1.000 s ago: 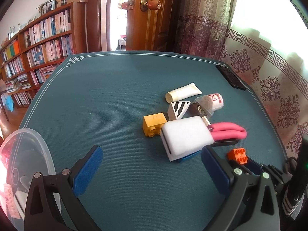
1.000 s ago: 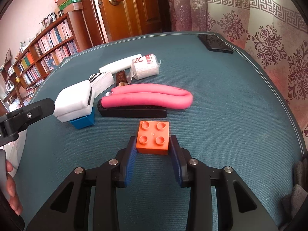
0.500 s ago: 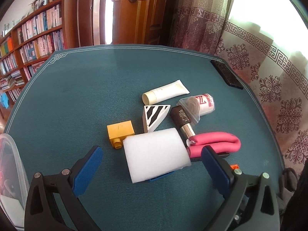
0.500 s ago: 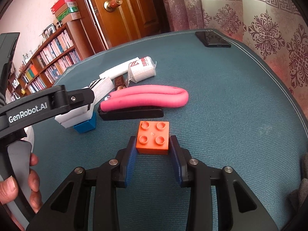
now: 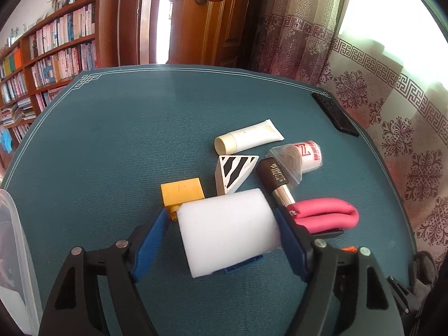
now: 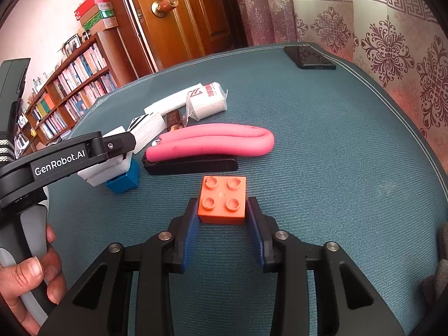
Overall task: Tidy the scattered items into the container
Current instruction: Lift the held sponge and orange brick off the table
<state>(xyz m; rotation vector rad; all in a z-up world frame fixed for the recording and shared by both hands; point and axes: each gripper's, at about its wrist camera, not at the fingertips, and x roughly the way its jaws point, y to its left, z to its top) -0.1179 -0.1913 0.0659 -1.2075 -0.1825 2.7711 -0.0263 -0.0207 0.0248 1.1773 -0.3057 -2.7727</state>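
My left gripper [image 5: 221,214] is open and straddles a white sponge block [image 5: 226,229] that lies on a blue block [image 5: 243,264]. Its right pad touches the sponge, and a thin gap shows at the left pad. My right gripper [image 6: 222,201] is shut on an orange four-stud brick [image 6: 222,200] just over the teal tabletop [image 6: 336,168]. The clear plastic container [image 5: 11,238] sits at the left edge of the left wrist view. Scattered nearby are a yellow brick [image 5: 182,193], a striped triangle block [image 5: 233,173] and a white tube [image 5: 249,137].
A pink foam loop [image 6: 212,140] rests on a black comb [image 6: 190,165] just beyond the orange brick. A bagged bandage roll [image 5: 305,156] and a brown cosmetic tube [image 5: 275,179] lie behind the sponge. A black phone [image 5: 334,114] is near the far right table edge. A hand [image 6: 42,274] holds the left gripper.
My left gripper moved forward over the sponge and its jaws narrowed from wide open to nearly touching it. The right gripper kept hold of the orange brick and shifted slightly.
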